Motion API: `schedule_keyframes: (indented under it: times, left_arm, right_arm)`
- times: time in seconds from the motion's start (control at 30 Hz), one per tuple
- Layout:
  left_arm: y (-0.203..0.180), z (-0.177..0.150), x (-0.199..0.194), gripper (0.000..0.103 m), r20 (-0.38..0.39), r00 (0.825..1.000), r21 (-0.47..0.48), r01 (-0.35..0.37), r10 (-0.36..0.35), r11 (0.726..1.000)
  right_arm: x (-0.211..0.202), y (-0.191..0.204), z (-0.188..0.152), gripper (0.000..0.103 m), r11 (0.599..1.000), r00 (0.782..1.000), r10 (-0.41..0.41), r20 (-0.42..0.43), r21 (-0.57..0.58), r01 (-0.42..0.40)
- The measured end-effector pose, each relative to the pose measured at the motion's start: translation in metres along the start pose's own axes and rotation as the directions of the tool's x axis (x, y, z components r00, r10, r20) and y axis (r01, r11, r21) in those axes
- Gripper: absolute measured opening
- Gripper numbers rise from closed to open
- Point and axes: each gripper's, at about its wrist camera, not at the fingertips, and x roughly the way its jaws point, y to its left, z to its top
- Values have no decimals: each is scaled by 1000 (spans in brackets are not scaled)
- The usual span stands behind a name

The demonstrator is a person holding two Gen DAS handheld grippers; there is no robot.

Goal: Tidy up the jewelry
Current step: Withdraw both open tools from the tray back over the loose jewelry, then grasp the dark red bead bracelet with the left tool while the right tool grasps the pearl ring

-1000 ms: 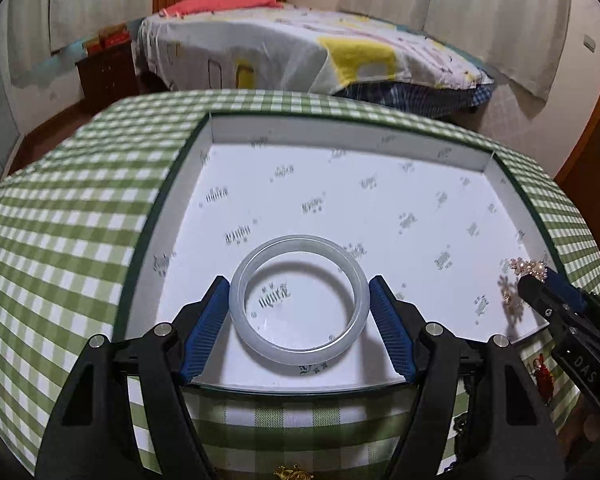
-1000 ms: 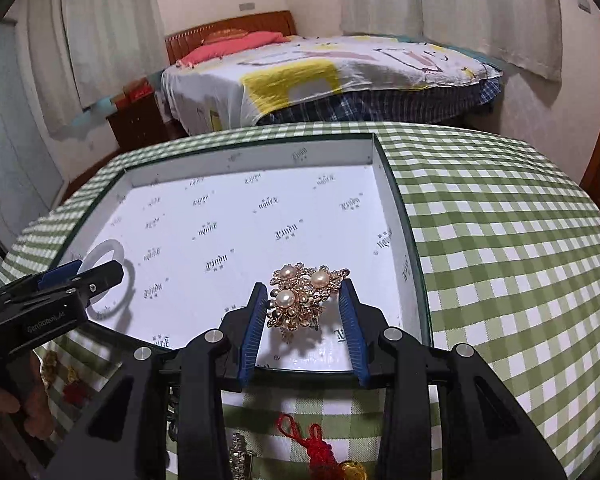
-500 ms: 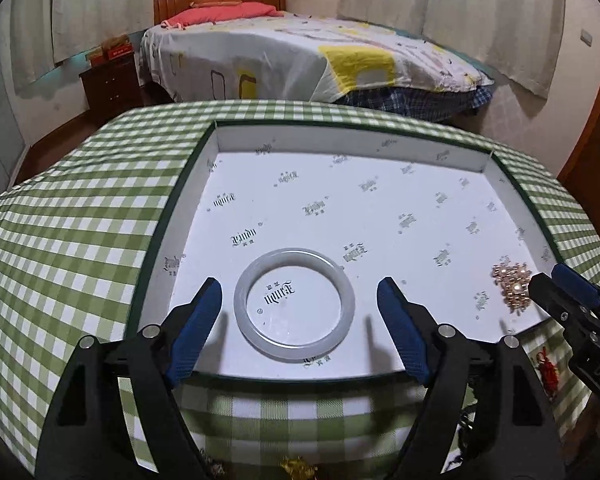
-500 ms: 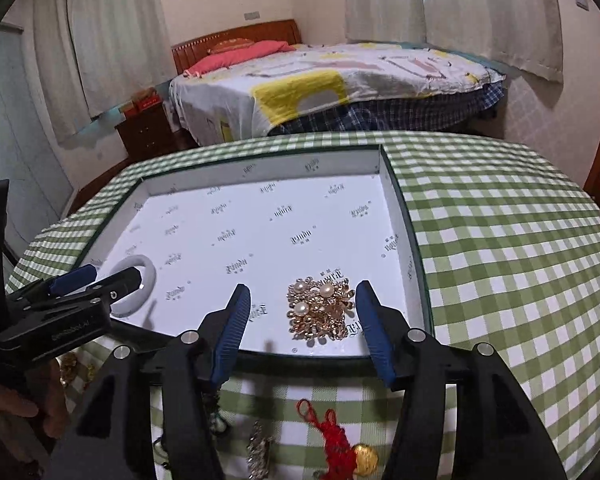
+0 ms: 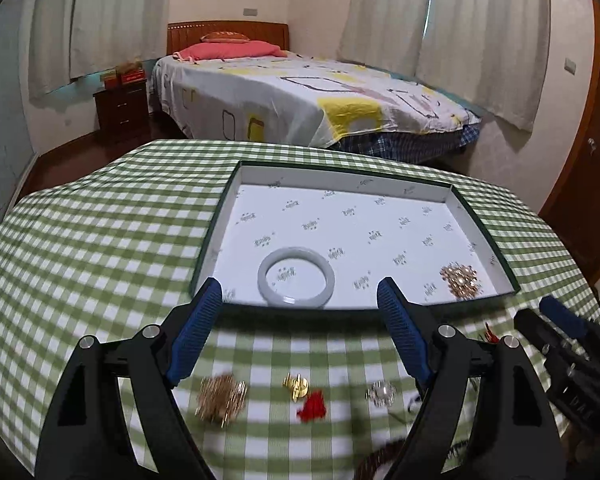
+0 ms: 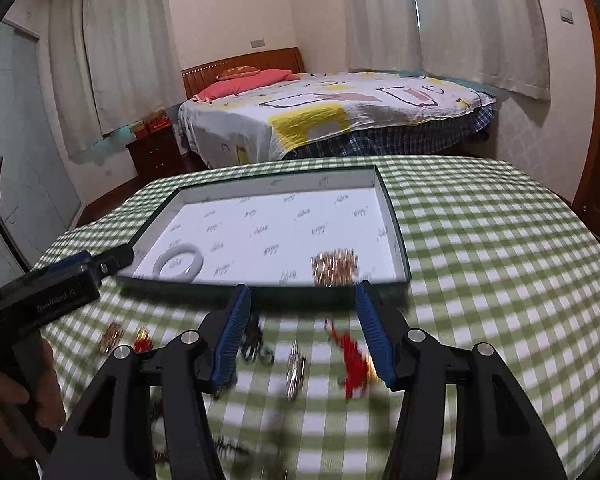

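You've let go of both pieces and pulled back: the bangle (image 5: 296,277) and brooch (image 5: 460,281) now lie in the tray (image 5: 486,240). Your left gripper (image 5: 298,330) and right gripper (image 6: 302,330) hang open and empty over loose jewelry (image 5: 221,399) still awaiting pickup.

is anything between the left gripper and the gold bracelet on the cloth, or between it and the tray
Nothing visible blocks the open left gripper from the gold bracelet lying just below it. Toward the tray, only its low near wall must be cleared.
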Motion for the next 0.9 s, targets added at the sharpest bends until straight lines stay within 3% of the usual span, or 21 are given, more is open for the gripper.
schedule_keyframes:
  times: [0.23, 0.47, 0.77, 0.9]
  left_arm:
    - [7, -33, -31, 78, 16, 1000, -26, -17, 18, 1000]
    - [14, -70, -45, 78, -28, 998, -7, -49, 49, 999]
    - [19, -86, -53, 78, -45, 997, -7, -61, 61, 998]
    - [18, -87, -51, 78, -49, 997, -2, -58, 57, 998]
  right_arm:
    - [-23, 6, -39, 54, 1000, 1000, -9, -27, -12, 9]
    - [-23, 15, -67, 53, 999, 996, -7, -87, -43, 3]
    - [-10, 23, -74, 43, 998, 987, -9, -162, -56, 0]
    - [-5, 22, -77, 34, 999, 982, -5, -191, -52, -5]
